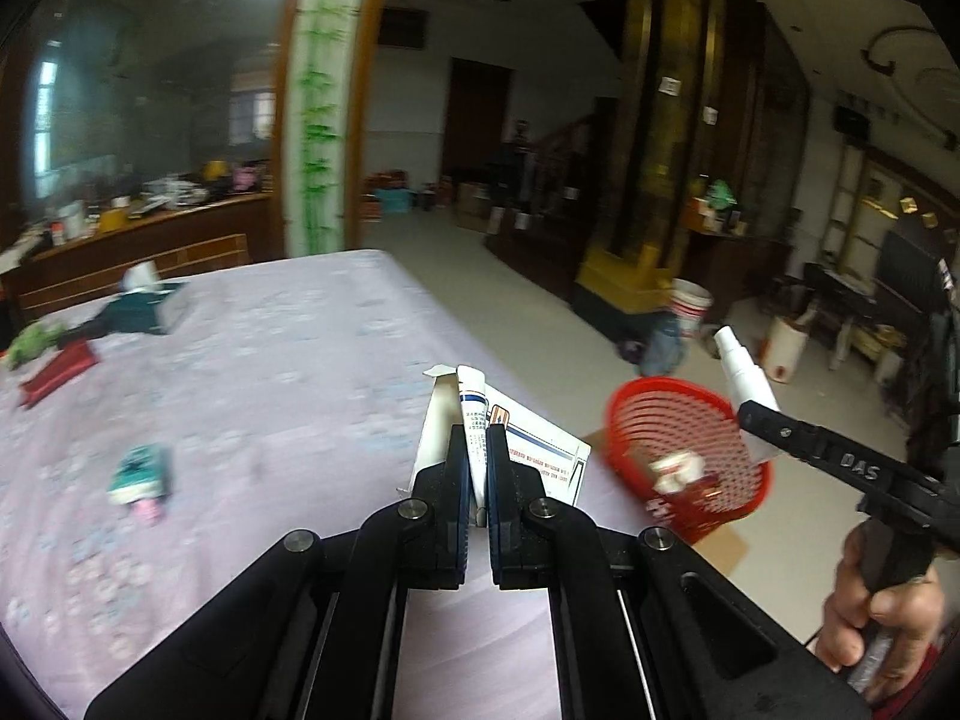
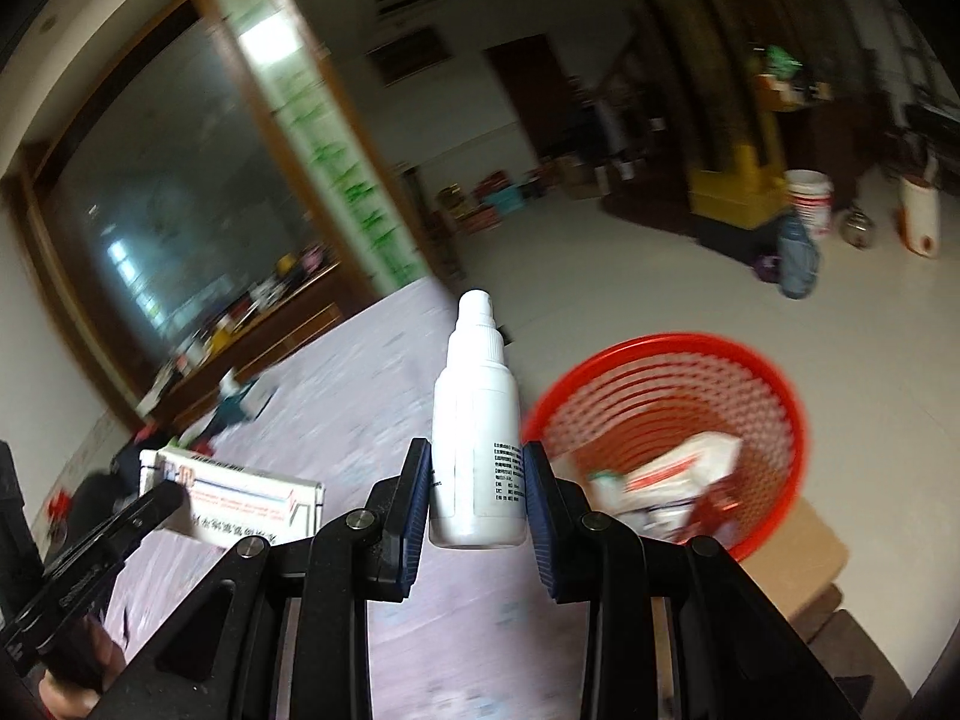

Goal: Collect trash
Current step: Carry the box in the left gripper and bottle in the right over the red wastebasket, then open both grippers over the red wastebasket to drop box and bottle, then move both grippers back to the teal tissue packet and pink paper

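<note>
My left gripper (image 1: pixel 477 450) is shut on a white tube (image 1: pixel 473 414) with blue print, held above the table's right edge. Just behind it lies an open white medicine box (image 1: pixel 543 450), also seen from the right wrist as the white box (image 2: pixel 240 495). My right gripper (image 2: pixel 478 468) is shut on a white spray bottle (image 2: pixel 477 420), nozzle pointing up; in the left wrist view that bottle (image 1: pixel 744 369) hangs over the red mesh basket (image 1: pixel 678 420). The red basket (image 2: pixel 678 396) stands off the table's edge and holds several wrappers.
The table (image 1: pixel 270 372) wears a pale lilac cloth. On it lie a green packet (image 1: pixel 139 471), a red box (image 1: pixel 57 372) and a dark tissue box (image 1: pixel 144 309). A cardboard box (image 2: pixel 798 558) supports the basket. A white bucket (image 2: pixel 810 201) stands on the floor beyond.
</note>
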Demonstrator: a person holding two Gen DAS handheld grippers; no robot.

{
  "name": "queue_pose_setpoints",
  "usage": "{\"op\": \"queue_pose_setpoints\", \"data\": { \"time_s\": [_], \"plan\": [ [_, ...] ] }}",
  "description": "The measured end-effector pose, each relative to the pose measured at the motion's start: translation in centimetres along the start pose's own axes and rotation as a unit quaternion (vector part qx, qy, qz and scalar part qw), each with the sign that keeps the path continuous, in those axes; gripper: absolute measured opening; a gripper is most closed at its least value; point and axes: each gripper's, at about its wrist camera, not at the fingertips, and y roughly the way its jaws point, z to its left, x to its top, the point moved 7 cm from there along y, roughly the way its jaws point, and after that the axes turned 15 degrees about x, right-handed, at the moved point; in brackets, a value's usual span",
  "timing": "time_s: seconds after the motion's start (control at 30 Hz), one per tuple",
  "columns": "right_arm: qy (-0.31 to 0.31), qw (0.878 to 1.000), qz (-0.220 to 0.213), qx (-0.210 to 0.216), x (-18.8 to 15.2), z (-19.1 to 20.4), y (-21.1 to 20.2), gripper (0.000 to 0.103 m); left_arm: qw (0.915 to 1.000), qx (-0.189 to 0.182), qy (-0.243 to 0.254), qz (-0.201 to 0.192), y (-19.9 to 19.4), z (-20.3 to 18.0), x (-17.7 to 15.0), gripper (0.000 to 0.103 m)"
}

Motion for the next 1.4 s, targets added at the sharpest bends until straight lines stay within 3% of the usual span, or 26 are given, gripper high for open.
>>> {"op": "queue_pose_setpoints", "data": {
  "time_s": [0.2,0.43,0.47,0.53,0.67,0.9,1.17,1.33,1.4],
  "plan": [
    [0.031,0.999,-0.015,-0.024,2.2,-4.8,-1.4,0.033,0.9983,-0.052,0.018,0.022,2.6,-7.0,1.3,0.004],
    [0.045,0.998,-0.013,-0.041,3.4,-7.7,-0.9,0.033,0.9951,-0.085,0.036,0.035,6.2,-13.6,1.5,0.006],
    [0.045,0.998,-0.012,-0.048,3.5,-8.2,-0.6,0.033,0.9948,-0.088,0.038,0.035,6.5,-14.0,1.5,0.010],
    [0.045,0.998,-0.007,-0.052,3.6,-8.8,-0.3,0.044,0.9934,-0.090,0.047,0.054,7.6,-15.2,0.9,0.054],
    [0.039,0.998,-0.021,-0.053,3.5,-8.7,-1.1,0.046,0.9947,-0.080,0.051,0.039,6.9,-14.7,0.4,0.057],
    [0.020,1.000,0.001,-0.007,1.9,-4.4,0.2,0.046,0.9979,-0.034,0.033,0.043,4.6,-8.4,-0.7,0.057],
    [-0.031,0.995,0.078,0.060,-2.6,3.7,5.1,0.046,0.9972,0.026,-0.026,0.066,2.9,2.2,-2.5,0.057],
    [-0.061,0.988,0.109,0.087,-4.8,8.1,7.2,0.046,0.9909,0.078,-0.073,0.081,2.3,11.1,-3.4,0.058],
    [-0.071,0.986,0.116,0.093,-5.5,9.2,7.6,0.046,0.9832,0.105,-0.110,0.101,2.8,15.6,-3.6,0.058]
  ]
}}
